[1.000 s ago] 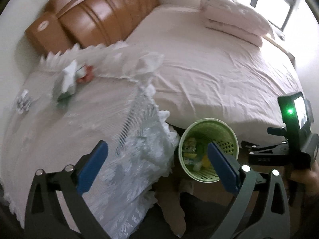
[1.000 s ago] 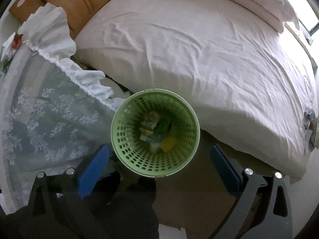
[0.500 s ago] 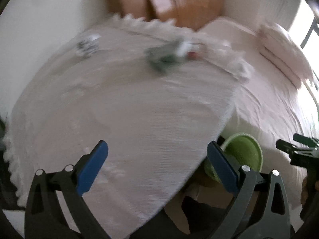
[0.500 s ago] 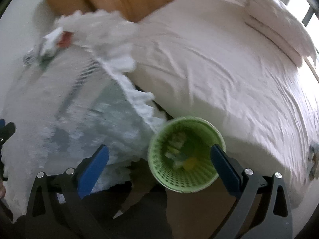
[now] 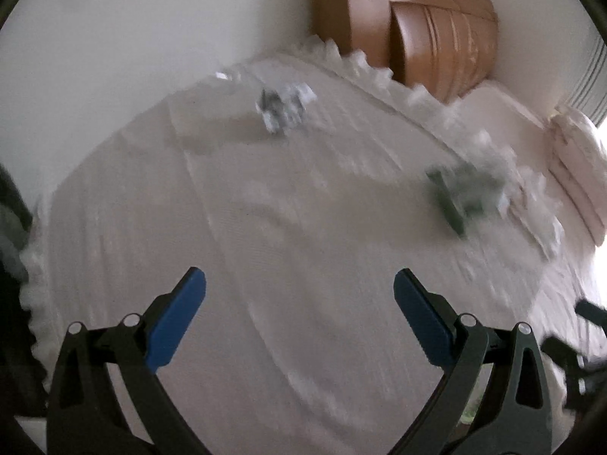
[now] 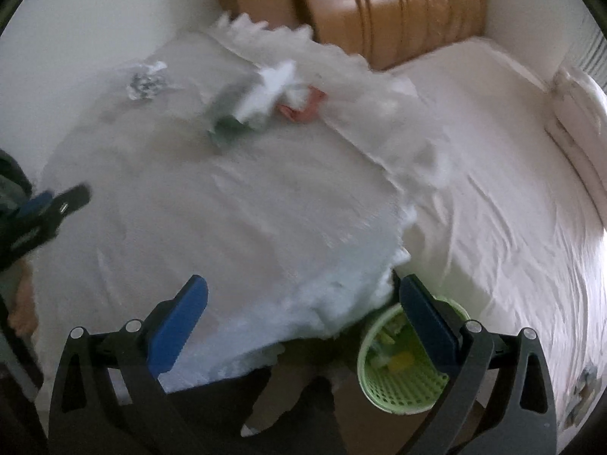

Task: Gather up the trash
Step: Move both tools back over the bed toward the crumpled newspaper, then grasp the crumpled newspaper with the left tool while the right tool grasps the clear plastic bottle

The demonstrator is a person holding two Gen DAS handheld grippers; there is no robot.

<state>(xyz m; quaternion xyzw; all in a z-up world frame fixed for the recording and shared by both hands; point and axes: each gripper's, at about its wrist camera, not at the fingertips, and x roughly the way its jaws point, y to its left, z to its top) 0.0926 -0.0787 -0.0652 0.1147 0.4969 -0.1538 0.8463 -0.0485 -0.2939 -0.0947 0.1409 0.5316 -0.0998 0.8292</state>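
Left tongs (image 5: 299,295) and right tongs (image 6: 303,303) are both spread and empty. Trash lies on the lace-covered surface (image 6: 227,220): green-white wrapper (image 6: 246,110) at 11 o'clock, crumpled foil (image 6: 146,81) beyond. Green basket (image 6: 402,398) stands at 5 o'clock. Risk: motion blur may misalign the approach; tongs could snag lace instead of trash.

A: The bin (image 6: 402,386) by the right claw's (image 6: 303,311) right finger?
B: Light green, holes all over its wall; yellow and green scraps inside.
A: The claw pads?
B: Blue, on dark grey arms; same on the left claw (image 5: 299,303).
A: The cloth (image 6: 227,227) ahead of the right claw?
B: White with a frilled edge. Beyond it lies green-and-white litter (image 6: 246,106), something red (image 6: 303,108) beside it, and a silvery scrap (image 6: 146,81) further left.
A: The headboard (image 6: 379,11)?
B: Orange-brown. The bed (image 6: 493,174) is pale pink.
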